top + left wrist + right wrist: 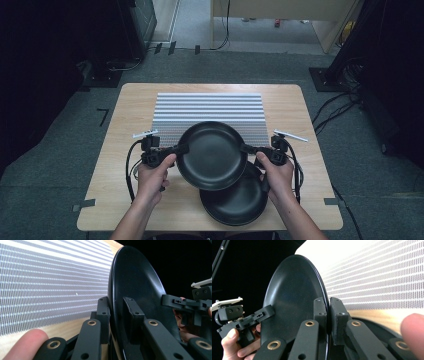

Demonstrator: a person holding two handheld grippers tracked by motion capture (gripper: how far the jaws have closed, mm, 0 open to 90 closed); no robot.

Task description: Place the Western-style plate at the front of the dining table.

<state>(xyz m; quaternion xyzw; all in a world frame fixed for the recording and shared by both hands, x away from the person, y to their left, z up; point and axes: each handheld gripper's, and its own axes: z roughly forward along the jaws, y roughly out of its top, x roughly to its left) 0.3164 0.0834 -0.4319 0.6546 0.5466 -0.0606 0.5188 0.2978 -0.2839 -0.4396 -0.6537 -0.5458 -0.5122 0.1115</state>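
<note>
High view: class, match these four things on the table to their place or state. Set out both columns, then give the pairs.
Things:
1. upper black plate
2. lower black plate
3. striped mat
4. left tool

Place or state:
A. lies flat on the table's near edge
B. shut on a plate's rim
C. lifted, gripped on both sides
D. spread across the table's far half

Pairs: 1-C, 2-A, 3-D, 4-B

Black plates [212, 155]; white-striped grey mat [208, 107]; pale, seemingly wood-grain table [125, 130].
</note>
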